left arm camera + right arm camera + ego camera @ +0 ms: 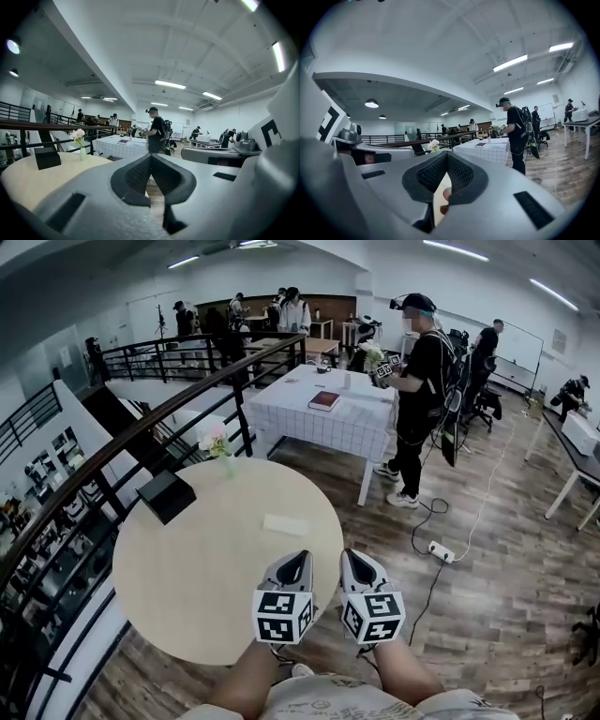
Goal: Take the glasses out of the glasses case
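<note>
Two tools sit side by side at the bottom of the head view, each topped by its cube of square markers. My left tool (300, 561) hangs over the near right part of a round, pale wooden worktop (187, 577). My right tool (352, 559) is just beside it, at the worktop's rim, with wooden floor (506, 596) beyond. In the left gripper view the left tool (151, 161) has its two dark ribbed pads pressed together, with nothing caught between them. The right gripper view shows the same for the right tool (447, 158): jaws fully together and empty.

Across the worktop, at its far left edge, stands a black boxy case (166, 495), which I take for the glasses case. It is well apart from both tools, and its lid looks closed. No glasses are visible. A small vase of pale flowers (217, 444) stands at the far edge, just beyond the case. A flat pale piece (286, 524) lies near the middle right, between the vase and my tools; I cannot tell what it is.

Behind the worktop a dark curved railing (141, 427) runs past. Further off is a second worktop with a chequered cloth (328, 423) and a dark book (324, 400) on it. A person in black (417, 390) stands beside it.
</note>
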Demonstrator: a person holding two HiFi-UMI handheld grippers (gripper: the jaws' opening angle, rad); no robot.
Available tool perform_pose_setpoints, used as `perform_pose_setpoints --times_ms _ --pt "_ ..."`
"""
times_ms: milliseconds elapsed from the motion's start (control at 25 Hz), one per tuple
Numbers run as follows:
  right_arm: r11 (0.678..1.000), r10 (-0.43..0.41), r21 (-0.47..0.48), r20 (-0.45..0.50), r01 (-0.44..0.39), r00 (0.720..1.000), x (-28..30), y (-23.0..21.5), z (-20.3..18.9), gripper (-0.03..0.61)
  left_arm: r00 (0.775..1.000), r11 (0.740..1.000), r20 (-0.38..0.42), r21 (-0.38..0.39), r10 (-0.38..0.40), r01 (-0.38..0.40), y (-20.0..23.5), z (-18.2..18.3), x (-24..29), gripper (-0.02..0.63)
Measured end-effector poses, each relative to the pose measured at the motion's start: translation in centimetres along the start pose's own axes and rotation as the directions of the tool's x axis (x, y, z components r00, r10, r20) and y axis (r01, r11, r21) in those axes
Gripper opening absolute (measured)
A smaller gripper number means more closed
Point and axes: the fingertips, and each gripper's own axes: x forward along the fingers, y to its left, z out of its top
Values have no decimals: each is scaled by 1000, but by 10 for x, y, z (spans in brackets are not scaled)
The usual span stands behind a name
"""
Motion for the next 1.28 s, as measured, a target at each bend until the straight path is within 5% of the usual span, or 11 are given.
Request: perform_pose_setpoints --times_ms 520,1040,1280 --pt "989 143 -14 -64 -145 988 119 27 -19 9 989 987 1 -62 145 -145 104 -6 40 14" --pt "953 295 -29 -144 -302 945 157 87 -39 9 945 934 -47 -140 324 -328 168 -26 -6 13" --pt "925 367 -19 -206 -379 907 180 81 -53 9 927 912 -60 -165 370 -375 180 -34 14 12"
